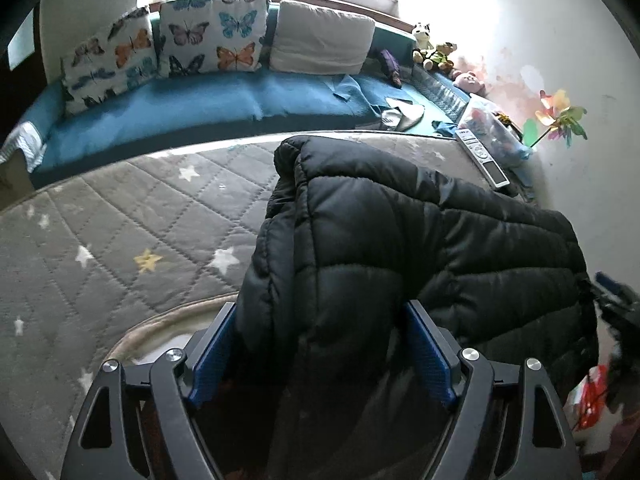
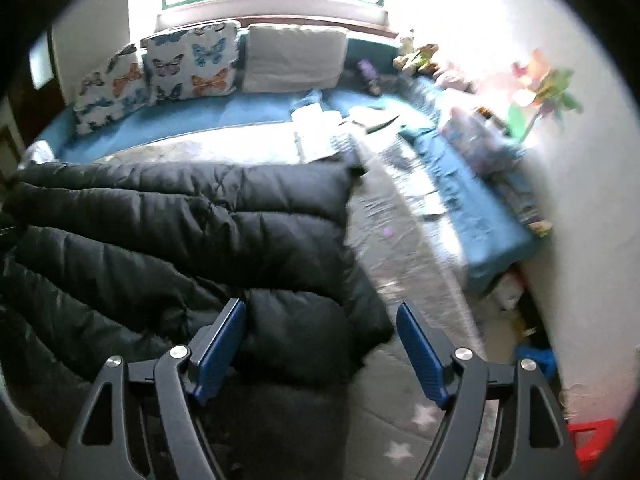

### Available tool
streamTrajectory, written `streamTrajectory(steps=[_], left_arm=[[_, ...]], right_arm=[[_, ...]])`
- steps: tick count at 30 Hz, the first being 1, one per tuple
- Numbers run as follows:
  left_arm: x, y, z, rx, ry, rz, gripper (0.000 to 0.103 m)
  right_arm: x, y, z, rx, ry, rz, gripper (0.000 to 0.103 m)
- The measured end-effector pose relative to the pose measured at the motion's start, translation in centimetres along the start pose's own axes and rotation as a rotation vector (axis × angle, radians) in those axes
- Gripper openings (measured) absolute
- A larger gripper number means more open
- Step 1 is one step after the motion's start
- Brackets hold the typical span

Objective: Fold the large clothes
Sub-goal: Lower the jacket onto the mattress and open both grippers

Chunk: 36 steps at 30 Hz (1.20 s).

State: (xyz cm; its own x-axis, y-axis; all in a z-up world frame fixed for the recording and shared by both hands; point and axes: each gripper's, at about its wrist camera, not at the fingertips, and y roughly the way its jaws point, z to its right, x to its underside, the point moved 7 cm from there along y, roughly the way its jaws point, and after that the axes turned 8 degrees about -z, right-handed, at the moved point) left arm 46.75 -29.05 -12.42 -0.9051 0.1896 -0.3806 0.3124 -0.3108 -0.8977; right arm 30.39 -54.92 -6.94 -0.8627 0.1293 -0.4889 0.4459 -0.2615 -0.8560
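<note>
A black puffer jacket (image 1: 400, 248) is lying folded on a grey quilted mat (image 1: 120, 240) printed with stars. In the left wrist view its long axis is running from 6 o'clock, where a thick folded edge is sitting between the fingers, up toward 12 o'clock, where a rounded end is pointing at the blue bench (image 1: 200, 100); a wider quilted panel is spreading out toward 3 o'clock. In the right wrist view the jacket (image 2: 180, 232) is filling the 9 o'clock side, its quilted channels running roughly from 9 toward 3 o'clock, and its near corner is reaching down to 6 o'clock.

The left gripper (image 1: 320, 352) is tilting steeply down over the jacket, fingers standing wide, with the folded edge bulging between the blue pads (image 1: 212, 360); the left pad is touching the fabric, but whether either pad is pressing I cannot tell. The right gripper (image 2: 320, 352) is also angling down, fingers wide apart. The jacket's corner is lying beside its left pad (image 2: 220, 352), while the right pad (image 2: 420, 356) is standing clear over the mat (image 2: 400, 420).

Butterfly cushions (image 1: 212, 36) are leaning at 11 o'clock on the bench, and a remote (image 1: 482, 156) is lying at 2 o'clock.
</note>
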Motion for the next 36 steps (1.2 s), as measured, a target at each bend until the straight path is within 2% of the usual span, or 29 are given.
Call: streamTrajectory(steps=[2, 5, 8, 10, 11, 13, 14, 17, 22, 23, 26, 30, 33, 36], left_arm=[[0.6, -0.6, 0.4, -0.034, 0.014, 0.015, 0.087], [1.8, -1.6, 0.9, -0.063, 0.038, 0.027, 0.087], [2.8, -2.3, 1.3, -0.062, 0.053, 0.032, 0.087], [3.3, -2.4, 1.6, -0.068, 0.058, 0.033, 0.087], [3.6, -2.5, 1.7, -0.071, 0.06, 0.033, 0.087], [3.7, -2.7, 1.7, -0.073, 0.061, 0.03, 0.087], [4.0, -2.8, 1.8, -0.071, 0.061, 0.027, 0.087], [5.0, -3.2, 2.3, -0.071, 0.072, 0.012, 0.087], [6.7, -2.4, 3.1, -0.121, 0.119, -0.019, 0.087], [7.5, -1.9, 3.3, -0.126, 0.123, -0.043, 0.087], [8.6, -2.3, 3.6, -0.147, 0.132, -0.035, 0.087], [10.6, -5.7, 4.3, -0.155, 0.147, 0.023, 0.087], [12.6, -8.4, 5.1, -0.159, 0.164, 0.076, 0.087], [14.9, -10.9, 6.0, -0.121, 0.159, 0.103, 0.087]], right_arm=[[0.0, -1.7, 0.1, 0.038, 0.003, 0.045, 0.083], [-0.1, -3.3, -1.0, 0.026, -0.016, 0.099, 0.083], [0.1, -3.3, -3.3, -0.077, -0.032, 0.103, 0.083], [0.7, -2.4, -5.5, -0.172, -0.056, 0.062, 0.083], [1.0, -1.6, -6.2, -0.18, -0.067, 0.038, 0.083], [2.1, 0.7, -7.7, -0.181, -0.114, -0.046, 0.083], [2.6, 1.9, -8.1, -0.145, -0.138, -0.074, 0.084], [2.6, 2.0, -8.7, -0.07, -0.199, -0.08, 0.085], [3.1, 2.6, -8.6, -0.054, -0.217, -0.161, 0.085], [3.2, 2.6, -8.6, -0.038, -0.227, -0.158, 0.085], [3.3, 1.3, -8.4, -0.027, -0.201, -0.15, 0.085], [4.3, -1.6, -8.5, -0.017, -0.211, -0.078, 0.085], [5.7, -3.8, -8.9, -0.043, -0.211, -0.037, 0.085], [7.0, -5.3, -9.6, -0.065, -0.196, -0.008, 0.085]])
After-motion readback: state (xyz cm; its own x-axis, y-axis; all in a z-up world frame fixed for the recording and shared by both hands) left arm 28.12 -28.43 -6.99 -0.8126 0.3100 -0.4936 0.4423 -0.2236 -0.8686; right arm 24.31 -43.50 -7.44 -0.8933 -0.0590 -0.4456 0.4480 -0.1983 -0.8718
